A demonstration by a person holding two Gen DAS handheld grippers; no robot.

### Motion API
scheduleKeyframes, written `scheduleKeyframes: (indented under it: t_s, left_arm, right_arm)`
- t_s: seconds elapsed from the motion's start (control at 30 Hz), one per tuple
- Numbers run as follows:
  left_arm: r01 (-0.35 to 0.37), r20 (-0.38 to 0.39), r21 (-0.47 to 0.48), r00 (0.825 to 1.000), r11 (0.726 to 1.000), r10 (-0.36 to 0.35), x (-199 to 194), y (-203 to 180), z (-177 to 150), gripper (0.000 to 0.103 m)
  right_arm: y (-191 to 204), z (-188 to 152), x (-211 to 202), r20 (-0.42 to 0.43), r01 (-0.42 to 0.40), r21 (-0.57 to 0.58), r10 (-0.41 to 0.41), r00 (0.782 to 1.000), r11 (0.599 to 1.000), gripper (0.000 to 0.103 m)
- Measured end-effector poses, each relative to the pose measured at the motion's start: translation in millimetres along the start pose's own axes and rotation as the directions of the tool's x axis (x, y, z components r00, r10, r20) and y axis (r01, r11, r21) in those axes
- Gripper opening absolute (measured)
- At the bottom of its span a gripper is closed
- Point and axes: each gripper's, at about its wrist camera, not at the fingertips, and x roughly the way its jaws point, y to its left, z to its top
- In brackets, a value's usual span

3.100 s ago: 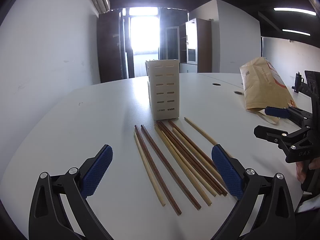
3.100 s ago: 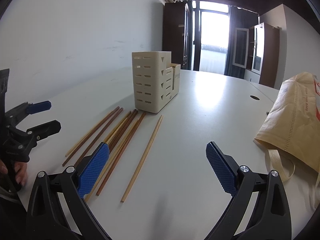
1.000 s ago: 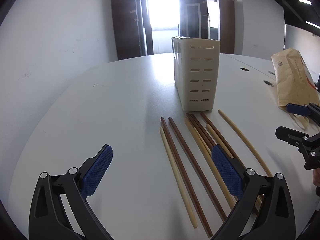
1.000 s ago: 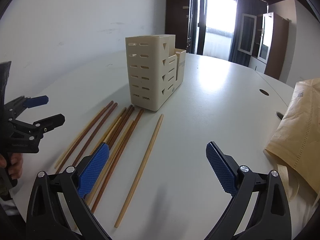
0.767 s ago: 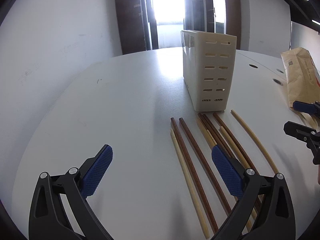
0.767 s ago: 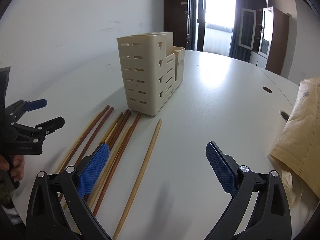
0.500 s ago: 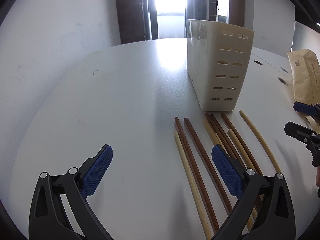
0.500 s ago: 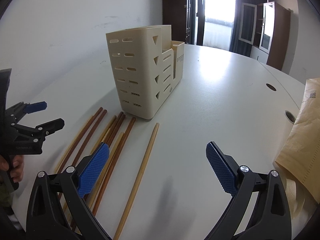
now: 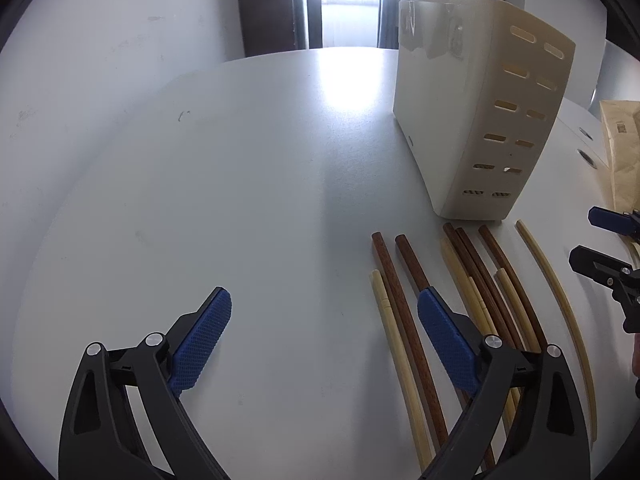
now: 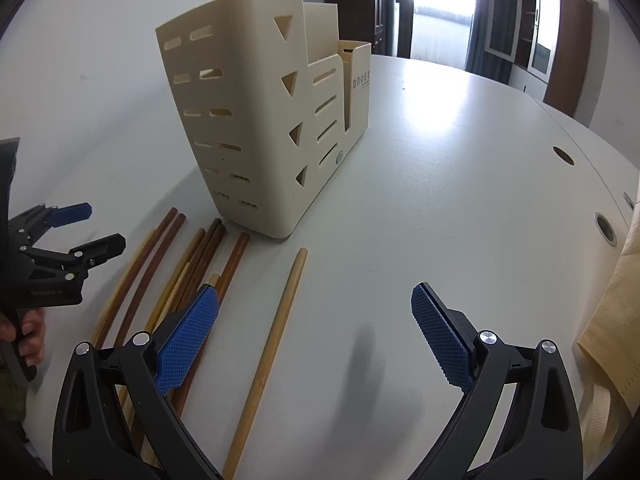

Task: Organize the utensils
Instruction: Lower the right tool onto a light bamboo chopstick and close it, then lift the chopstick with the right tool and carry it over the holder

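A cream slotted utensil holder (image 9: 480, 120) stands upright on the white table (image 9: 240, 160); it also shows in the right wrist view (image 10: 272, 128). Several brown and pale chopsticks (image 9: 452, 300) lie side by side in front of it, seen too in the right wrist view (image 10: 188, 272). One pale chopstick (image 10: 276, 340) lies apart, between my right gripper's fingers. My left gripper (image 9: 324, 340) is open and empty, just left of the chopsticks. My right gripper (image 10: 312, 340) is open and empty, low over the table.
A brown paper bag (image 10: 612, 320) lies at the right, also seen in the left wrist view (image 9: 620, 148). Cable holes (image 10: 606, 228) sit in the table beyond it. Dark cabinets and a bright window (image 9: 348, 0) stand at the far end.
Both grippers have moved forward toward the holder, which looms larger. Both stay open. The chopsticks have not moved.
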Motion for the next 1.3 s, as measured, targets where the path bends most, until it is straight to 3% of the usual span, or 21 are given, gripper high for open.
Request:
scheduleKeyframes:
  t_s: [0.53,0.77,0.83,0.9,1.03,1.1,1.3]
  left_arm:
    - [-0.006,-0.052,0.037,0.999,0.999,0.008,24,-7,-5,0.070]
    - [0.059,-0.077,0.044,0.996,0.997,-0.055,25,-11,-13,0.049]
    - [0.069,-0.083,0.055,0.994,0.996,-0.064,25,-14,-14,0.043]
    - [0.079,-0.088,0.069,0.994,0.995,-0.072,24,-18,-16,0.034]
    - [0.094,-0.087,0.104,0.993,0.990,-0.085,22,-26,-21,0.019]
    - [0.097,-0.088,0.121,0.992,0.988,-0.086,22,-29,-23,0.009]
    - [0.094,-0.081,0.119,0.993,0.988,-0.085,25,-27,-23,0.005]
  right_arm:
    - [7,1,27,-0.076,-0.003,-0.012,0.002,0.997,1.000,0.069]
    - [14,-3,32,-0.104,-0.006,-0.031,0.002,0.995,0.999,0.056]
    - [16,-3,31,-0.113,0.004,-0.042,-0.008,0.994,0.999,0.049]
    - [18,-4,29,-0.121,0.008,-0.048,-0.014,0.993,0.999,0.036]
    - [23,-5,28,-0.139,0.001,-0.061,-0.009,0.990,0.998,0.026]
    - [20,2,31,-0.151,-0.003,-0.059,-0.006,0.989,0.998,0.015]
    - [19,7,30,-0.158,-0.021,-0.037,0.015,0.987,0.999,0.007]
